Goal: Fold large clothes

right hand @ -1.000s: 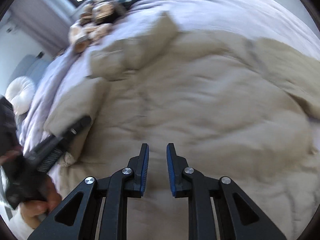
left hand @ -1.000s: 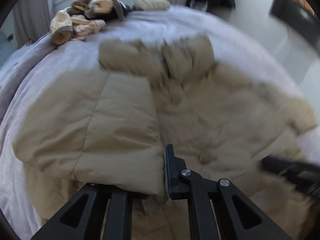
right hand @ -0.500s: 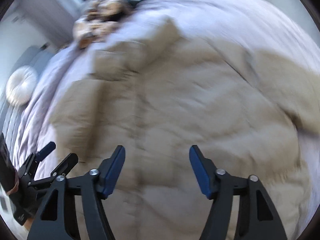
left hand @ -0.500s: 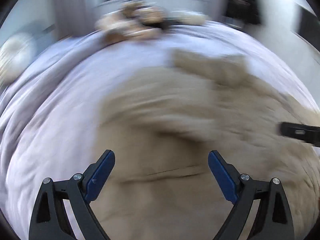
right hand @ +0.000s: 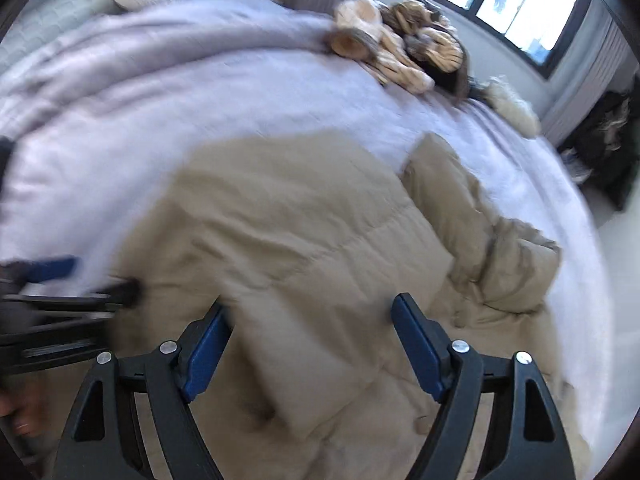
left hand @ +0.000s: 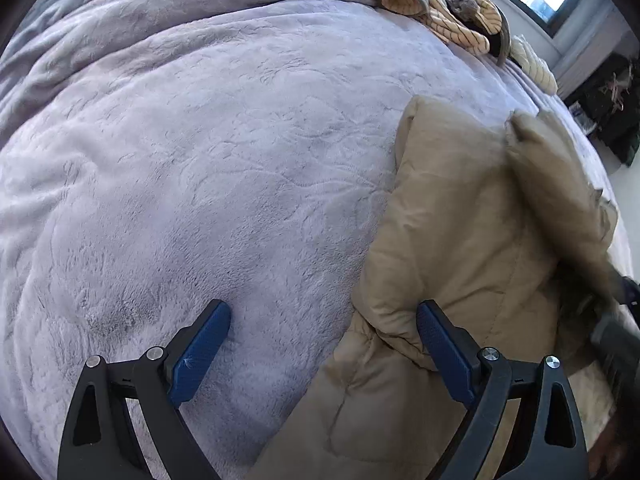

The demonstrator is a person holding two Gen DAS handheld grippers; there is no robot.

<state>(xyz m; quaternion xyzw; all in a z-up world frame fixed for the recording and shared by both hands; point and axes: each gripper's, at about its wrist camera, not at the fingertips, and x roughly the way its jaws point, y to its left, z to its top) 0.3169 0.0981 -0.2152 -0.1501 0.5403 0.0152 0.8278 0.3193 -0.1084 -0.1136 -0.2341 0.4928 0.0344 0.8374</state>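
Left wrist view shows the left gripper [left hand: 322, 334] released astride the edge of the tan padded coat [left hand: 472, 240] lying partly folded on the lilac bed blanket [left hand: 200, 160]; right gripper [right hand: 312, 344], jaws just narrowing, empty above it: next, clamp an edge for the following fold.

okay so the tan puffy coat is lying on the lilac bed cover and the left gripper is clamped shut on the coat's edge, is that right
Not quite. The tan puffy coat does lie on the lilac bed cover, but the left gripper is open, not clamped: the left wrist view shows its jaws spread wide, one pad over the cover, the other over the coat's edge.
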